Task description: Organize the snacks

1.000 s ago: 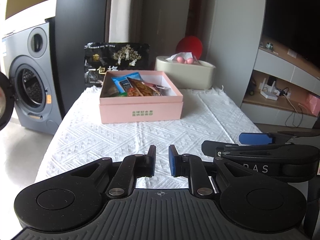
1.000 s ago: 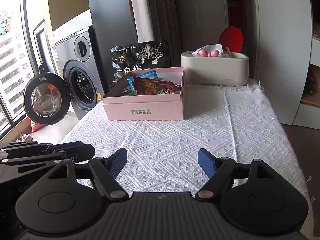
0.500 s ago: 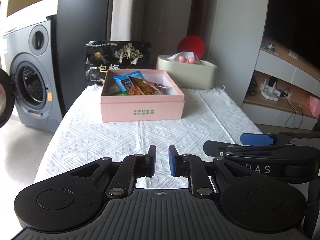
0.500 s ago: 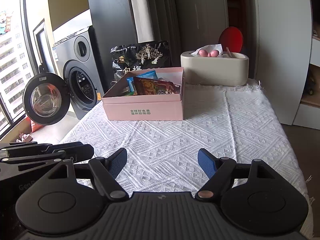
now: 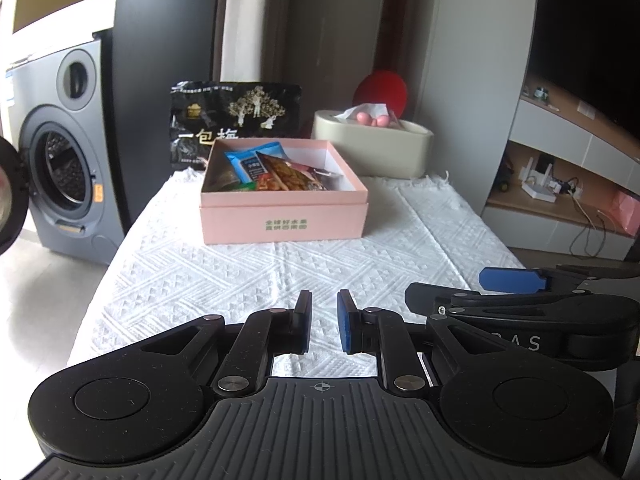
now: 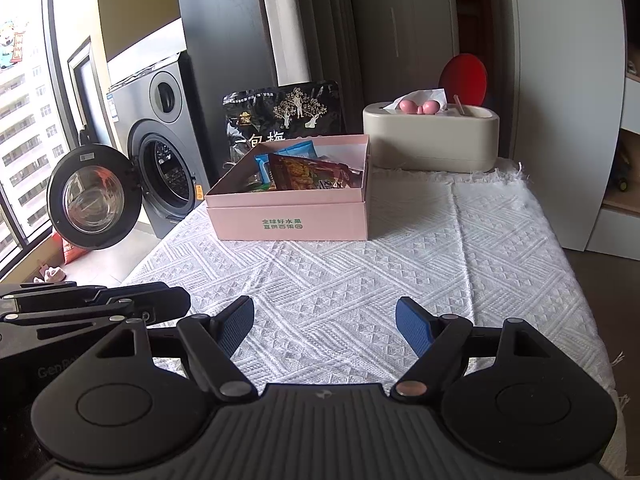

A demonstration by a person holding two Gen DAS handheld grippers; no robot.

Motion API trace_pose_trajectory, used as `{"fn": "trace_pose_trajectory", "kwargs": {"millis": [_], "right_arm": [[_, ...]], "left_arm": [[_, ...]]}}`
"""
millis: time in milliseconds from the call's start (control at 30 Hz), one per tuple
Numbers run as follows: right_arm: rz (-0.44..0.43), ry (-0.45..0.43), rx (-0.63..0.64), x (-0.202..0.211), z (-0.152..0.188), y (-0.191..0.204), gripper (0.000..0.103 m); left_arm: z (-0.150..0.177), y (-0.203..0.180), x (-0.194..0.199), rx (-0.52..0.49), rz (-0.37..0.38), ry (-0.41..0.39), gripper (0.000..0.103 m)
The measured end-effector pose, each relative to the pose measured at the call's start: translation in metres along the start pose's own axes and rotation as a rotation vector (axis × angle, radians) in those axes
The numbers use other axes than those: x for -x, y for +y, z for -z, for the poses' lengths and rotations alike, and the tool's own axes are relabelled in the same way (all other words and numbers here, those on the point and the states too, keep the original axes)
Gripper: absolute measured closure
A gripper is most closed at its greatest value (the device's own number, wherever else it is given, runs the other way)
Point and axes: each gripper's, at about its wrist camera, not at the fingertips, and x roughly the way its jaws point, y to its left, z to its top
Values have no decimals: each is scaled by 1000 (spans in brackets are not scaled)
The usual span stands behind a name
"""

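The table under its white woven patterned cloth [image 6: 360,288] is bare in the foreground, with everything gathered at its far end. Largest there is the black printed snack bag with gold tree artwork [image 5: 236,116], standing upright just behind the box and outside it; this looks like the 1 snack left to deal with, if it is meant to go in at all. In front sits the open pink square cardboard box [image 5: 284,220], already holding several small foil packets [image 6: 304,170], a blue one and orange-red ones among them, so most of the sorting seems done. Beside it rests a cream oval tissue holder [image 6: 432,140]. Near the table's front edge, the left gripper [image 5: 323,322] has its jaws drawn nearly together on nothing, and the right gripper [image 6: 325,322] holds its jaws wide apart, also empty.
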Motion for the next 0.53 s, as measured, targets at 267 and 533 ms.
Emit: {"fn": "trace_pose_trajectory", "kwargs": {"millis": [267, 533], "right_arm": [[6, -2, 0, 0, 0, 0, 24], [42, 40, 24, -17, -4, 2, 21]], "left_arm": [[2, 4, -4, 13, -2, 5, 85], [-1, 37, -18, 119, -29, 13, 85]]}}
